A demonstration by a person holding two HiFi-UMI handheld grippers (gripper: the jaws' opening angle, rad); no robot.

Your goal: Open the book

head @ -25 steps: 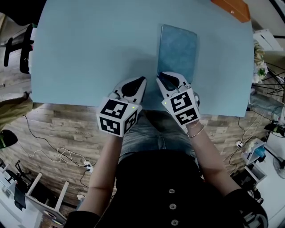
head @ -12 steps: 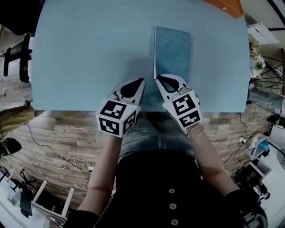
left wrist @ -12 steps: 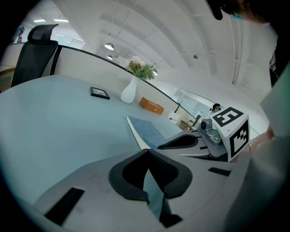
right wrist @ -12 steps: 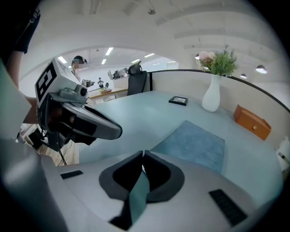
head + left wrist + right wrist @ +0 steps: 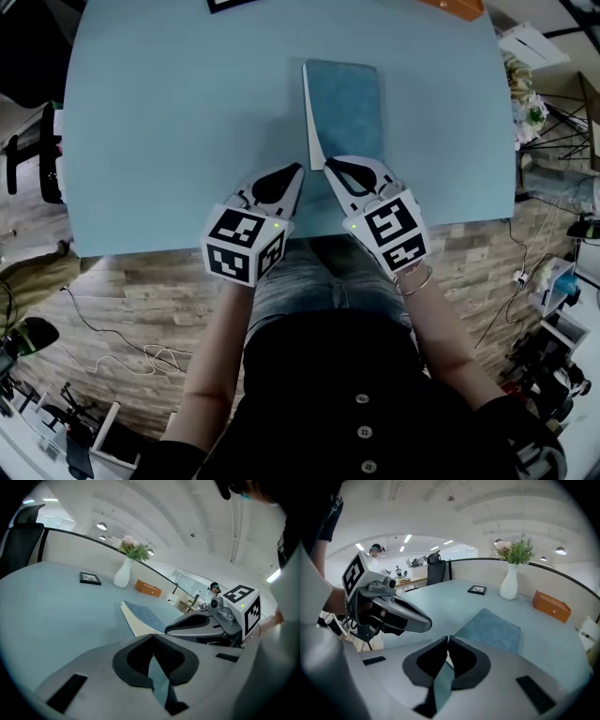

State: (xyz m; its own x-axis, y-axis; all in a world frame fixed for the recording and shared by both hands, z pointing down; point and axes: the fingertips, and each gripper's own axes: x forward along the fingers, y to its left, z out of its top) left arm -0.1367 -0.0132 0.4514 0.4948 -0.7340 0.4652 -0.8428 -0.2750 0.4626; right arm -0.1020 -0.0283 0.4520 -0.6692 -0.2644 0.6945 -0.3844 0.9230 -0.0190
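Black buttoned top (image 5: 361, 394) (jeans (image 5: 298, 281), bracelet (image 5: 413, 279)).

The desk (image 5: 169, 112) looks smooth and matt. The book (image 5: 345, 103) has a mottled, cloth-like cover (matt, no shine) over cream paper pages. The left tool (image 5: 299, 169) and right tool (image 5: 329, 164) are matt grey plastic with black rubbery pads (image 5: 130, 663). The floor (image 5: 131, 281) is grainy wood planking.

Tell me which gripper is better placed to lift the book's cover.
Probably the right gripper: its shut tips sit at the near corner of the book by its pale page edge. The left gripper rests beside it.
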